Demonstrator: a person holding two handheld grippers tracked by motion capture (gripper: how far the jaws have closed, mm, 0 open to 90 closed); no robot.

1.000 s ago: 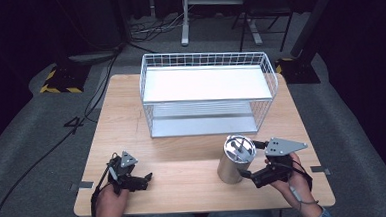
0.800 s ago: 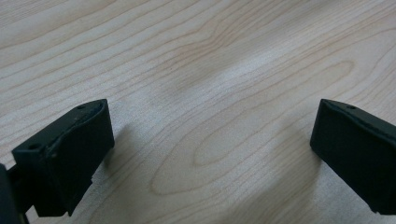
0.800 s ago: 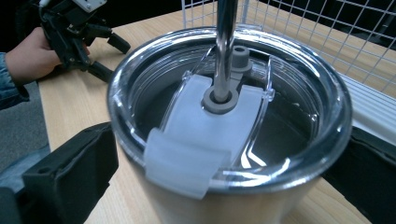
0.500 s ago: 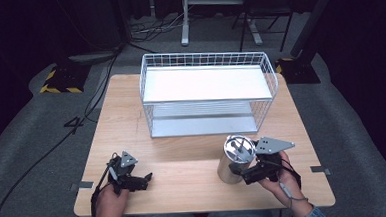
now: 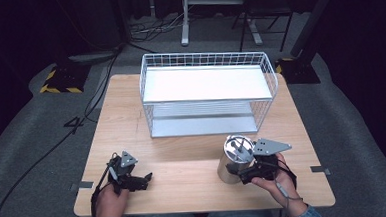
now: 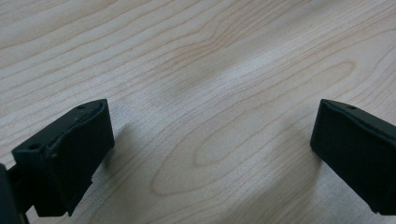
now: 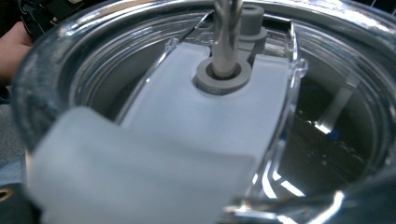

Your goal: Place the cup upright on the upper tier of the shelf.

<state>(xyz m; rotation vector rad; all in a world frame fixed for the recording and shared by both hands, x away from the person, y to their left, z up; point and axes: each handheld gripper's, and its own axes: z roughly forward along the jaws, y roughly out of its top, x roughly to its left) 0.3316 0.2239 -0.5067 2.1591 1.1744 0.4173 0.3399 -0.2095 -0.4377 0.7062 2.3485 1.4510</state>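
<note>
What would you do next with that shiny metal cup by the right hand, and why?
Probably close the right hand-held gripper on the metal cup before lifting. It sits tight against the cup's side, its camera looking down onto the clear lid and straw, but whether it grips yet is unclear. The cup stands on the table, before the wire shelf.

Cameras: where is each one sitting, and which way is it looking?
High view: above the person's side, looking forward and down at the wooden table, wire basket, both hands, left gripper and right gripper.
Left gripper view: on the left gripper, looking down at bare table; its two black jaws stand wide apart.
Right gripper view: on the right gripper, looking very close at the steel tumbler's clear lid.
Shared: the tumbler appears in the high and right gripper views.
</note>
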